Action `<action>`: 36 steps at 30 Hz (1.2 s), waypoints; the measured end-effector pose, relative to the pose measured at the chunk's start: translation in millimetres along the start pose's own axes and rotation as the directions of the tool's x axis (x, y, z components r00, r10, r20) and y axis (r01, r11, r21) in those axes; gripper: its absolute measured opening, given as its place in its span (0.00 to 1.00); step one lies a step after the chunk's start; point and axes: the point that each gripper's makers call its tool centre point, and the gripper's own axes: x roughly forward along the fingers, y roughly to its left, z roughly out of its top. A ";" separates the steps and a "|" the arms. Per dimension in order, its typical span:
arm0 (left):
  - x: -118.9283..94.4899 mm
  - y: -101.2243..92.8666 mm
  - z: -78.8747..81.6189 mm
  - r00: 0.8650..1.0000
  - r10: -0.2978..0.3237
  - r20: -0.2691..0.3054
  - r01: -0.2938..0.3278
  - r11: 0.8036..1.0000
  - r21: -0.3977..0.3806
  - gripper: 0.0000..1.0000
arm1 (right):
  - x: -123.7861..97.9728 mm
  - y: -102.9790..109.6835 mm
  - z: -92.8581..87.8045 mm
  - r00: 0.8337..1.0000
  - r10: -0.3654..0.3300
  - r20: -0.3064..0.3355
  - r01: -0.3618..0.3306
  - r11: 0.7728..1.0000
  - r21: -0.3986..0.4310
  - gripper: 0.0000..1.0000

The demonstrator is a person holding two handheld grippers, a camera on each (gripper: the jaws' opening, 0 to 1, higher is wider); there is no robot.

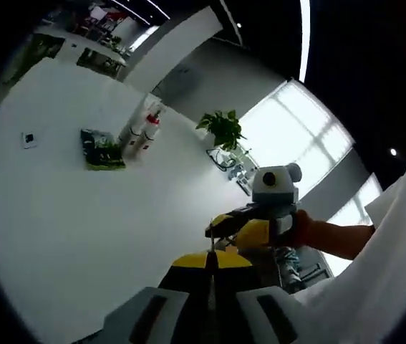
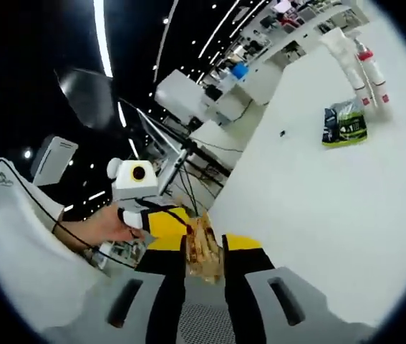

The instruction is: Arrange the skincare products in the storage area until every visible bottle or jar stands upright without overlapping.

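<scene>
Both grippers held off the edge of the white surface (image 1: 81,215), well apart from the products.

Left gripper (image 1: 212,283): yellow-tipped jaws closed together, nothing between them as far as visible. Right gripper (image 2: 204,265): jaws part open, a tan, crinkled thing seen in the gap; held or merely behind, cannot tell.

Products lie far ahead of both sets of jaws, clustered near the far side of the surface:
- tall white plastic tube (image 2: 344,54), count 1, standing, long axis up off the surface;
- slim white bottles with red caps (image 2: 373,70), count 2 by best reading of the right gripper view; in the left gripper view the standing group (image 1: 144,130) reads as 2 to 3, too small to split;
- dark green glossy packet (image 2: 345,123), count 1, lying flat just nearer the jaws than the bottles, also at (image 1: 102,149).

From the left jaws: ahead and up-left. From the right jaws: ahead and up-right. Neither gripper clearly nearer.

Small dark item (image 1: 29,137) lies on the surface apart from the cluster; identity unclear.

Judgement: bottles appear upright; reach forward across the surface needed first.
</scene>
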 end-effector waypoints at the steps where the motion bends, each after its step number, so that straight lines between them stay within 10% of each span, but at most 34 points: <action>1: 1.0 -1.3 -2.6 1.000 -0.003 -0.012 0.003 1.000 0.004 0.01 | 0.5 1.1 -1.3 1.000 0.003 -0.014 -0.003 1.000 -0.021 0.22; 10: 5.8 -9.0 -26.7 0.987 0.012 -0.162 0.014 0.987 0.160 0.01 | -2.0 3.6 -19.4 0.984 0.005 -0.178 -0.042 0.978 -0.206 0.24; 24: 8.8 -20.6 -36.6 0.969 0.034 -0.245 0.046 0.949 0.312 0.01 | 6.2 17.0 -61.0 0.892 0.007 -0.451 -0.181 0.922 -0.343 0.27; 36: 6.5 -22.7 -38.7 0.964 0.041 -0.263 0.063 0.925 0.376 0.01 | 7.2 18.5 -71.4 0.849 0.014 -0.528 -0.235 0.905 -0.354 0.03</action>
